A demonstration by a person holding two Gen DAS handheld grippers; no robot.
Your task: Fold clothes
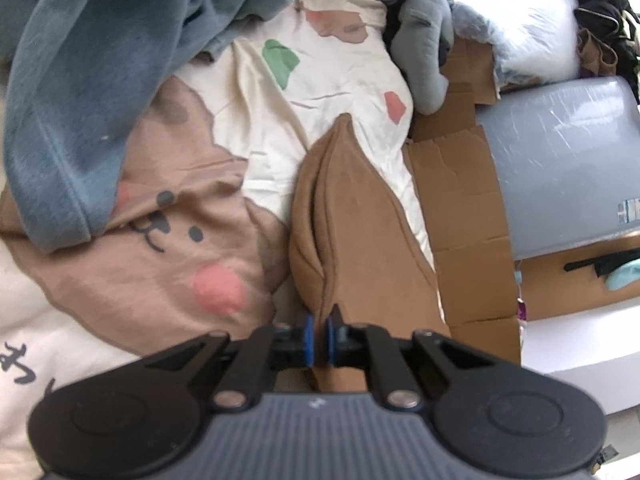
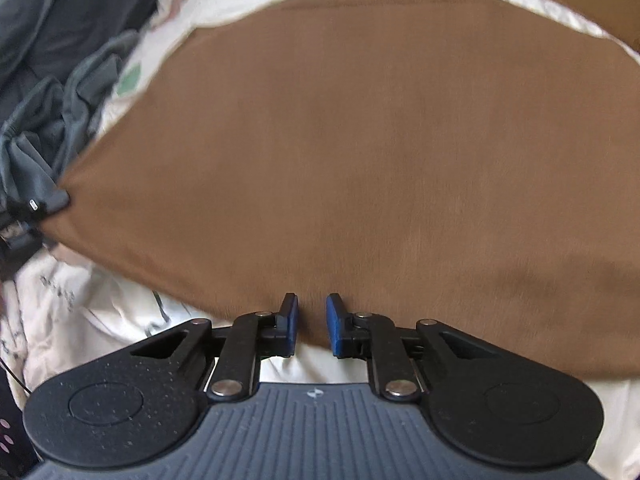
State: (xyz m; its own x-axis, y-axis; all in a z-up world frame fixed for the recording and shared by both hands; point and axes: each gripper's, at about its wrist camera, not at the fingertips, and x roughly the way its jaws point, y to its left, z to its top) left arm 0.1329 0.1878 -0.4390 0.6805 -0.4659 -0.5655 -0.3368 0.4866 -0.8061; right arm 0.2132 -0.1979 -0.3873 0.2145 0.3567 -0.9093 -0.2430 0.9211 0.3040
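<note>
The brown garment [image 1: 352, 216] lay on the patterned bed cover [image 1: 332, 60], near the bed's right edge, and the left gripper [image 1: 319, 336] had its fingers clenched on the near end of it. The right gripper [image 2: 312, 322] hung over the cloth's near hem with fingers parted, gripping nothing. The step looked like securing both ends; next, the right fingers needed to pinch that hem before folding.

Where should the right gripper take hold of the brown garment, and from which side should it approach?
Probably the near hem of the brown garment, approached from the bare bedsheet side. That edge lies flat and free just ahead of the right gripper, whose jaws stand apart. The left gripper already pinches another edge.
</note>
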